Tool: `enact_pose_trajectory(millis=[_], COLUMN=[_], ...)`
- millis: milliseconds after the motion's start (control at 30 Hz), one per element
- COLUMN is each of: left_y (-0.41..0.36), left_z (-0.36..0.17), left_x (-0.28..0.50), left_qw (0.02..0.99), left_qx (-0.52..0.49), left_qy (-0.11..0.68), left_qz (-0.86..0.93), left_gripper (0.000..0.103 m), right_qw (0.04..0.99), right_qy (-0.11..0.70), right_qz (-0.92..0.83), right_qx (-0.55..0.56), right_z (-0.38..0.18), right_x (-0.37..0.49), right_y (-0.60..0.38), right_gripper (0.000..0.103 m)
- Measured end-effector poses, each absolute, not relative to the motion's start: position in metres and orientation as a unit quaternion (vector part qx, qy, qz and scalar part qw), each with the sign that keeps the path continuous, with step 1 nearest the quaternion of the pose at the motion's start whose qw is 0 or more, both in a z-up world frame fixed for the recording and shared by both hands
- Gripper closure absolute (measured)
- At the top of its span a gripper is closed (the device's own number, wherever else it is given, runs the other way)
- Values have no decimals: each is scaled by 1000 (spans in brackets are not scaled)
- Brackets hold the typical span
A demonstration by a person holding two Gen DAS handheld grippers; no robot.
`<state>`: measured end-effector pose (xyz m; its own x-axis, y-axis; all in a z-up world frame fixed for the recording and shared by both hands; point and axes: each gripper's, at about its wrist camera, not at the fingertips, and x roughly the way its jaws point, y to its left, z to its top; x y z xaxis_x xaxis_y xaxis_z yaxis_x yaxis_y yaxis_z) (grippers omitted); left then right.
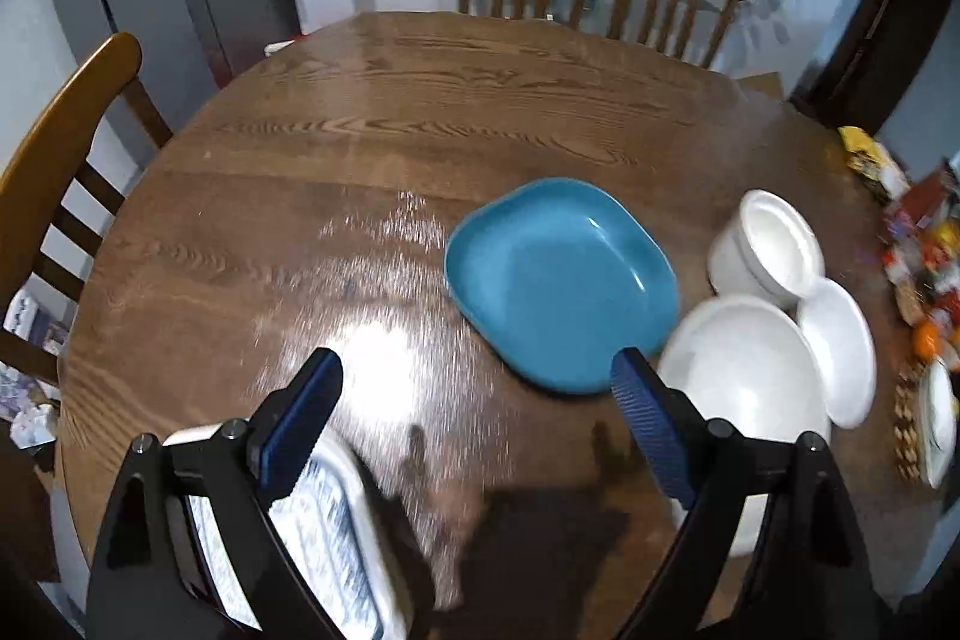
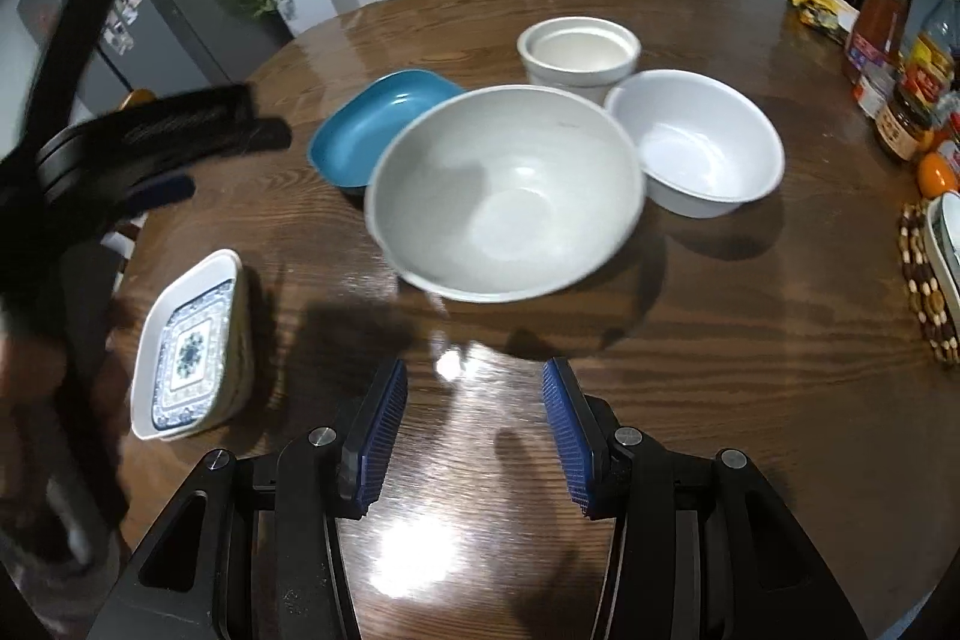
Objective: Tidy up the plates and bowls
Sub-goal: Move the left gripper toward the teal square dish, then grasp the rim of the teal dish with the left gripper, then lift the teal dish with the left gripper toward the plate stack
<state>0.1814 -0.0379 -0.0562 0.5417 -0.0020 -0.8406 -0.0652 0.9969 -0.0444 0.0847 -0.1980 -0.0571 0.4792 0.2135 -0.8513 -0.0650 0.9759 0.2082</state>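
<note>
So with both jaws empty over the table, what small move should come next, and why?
Probably ease the right gripper forward to the big white bowl. It is the nearest dish ahead of the open jaws, and the smaller white bowl beside it looks able to nest inside.

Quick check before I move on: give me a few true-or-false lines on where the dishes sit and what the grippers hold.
1. The left gripper is open and holds nothing. True.
2. The blue plate is stacked inside the large white bowl. False: it lies beside it on the table.
3. The patterned dish sits apart from the other dishes. True.
4. The right gripper grips the small white bowl. False: nothing is between its fingers.
</note>
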Motion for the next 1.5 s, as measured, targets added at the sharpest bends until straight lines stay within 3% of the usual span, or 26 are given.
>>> enact_pose_trajectory(millis=[233,367,500,633,1167,1500], left_y=[-38,-43,-47,-49,-23,-25], left_z=[-92,-108,-118,-119,-123,-129], left_x=[219,227,228,227,192,143], left_qw=[850,833,824,825,760,743], left_qx=[-24,-23,-15,-5,163,191], left_qy=[522,549,564,564,624,625], left_qz=[68,55,37,22,-81,-145], left_gripper=[24,47,79,86,89,88], right_qw=[856,856,857,856,847,838], right_qy=[505,505,504,506,515,528], right_qz=[72,71,70,69,102,103], right_qx=[83,86,85,85,80,89], right_z=[-62,-65,-66,-68,-73,-86], right_x=[85,87,89,92,92,99], right_y=[-223,-230,-231,-232,-195,-174], right_gripper=[55,55,55,55,55,55])
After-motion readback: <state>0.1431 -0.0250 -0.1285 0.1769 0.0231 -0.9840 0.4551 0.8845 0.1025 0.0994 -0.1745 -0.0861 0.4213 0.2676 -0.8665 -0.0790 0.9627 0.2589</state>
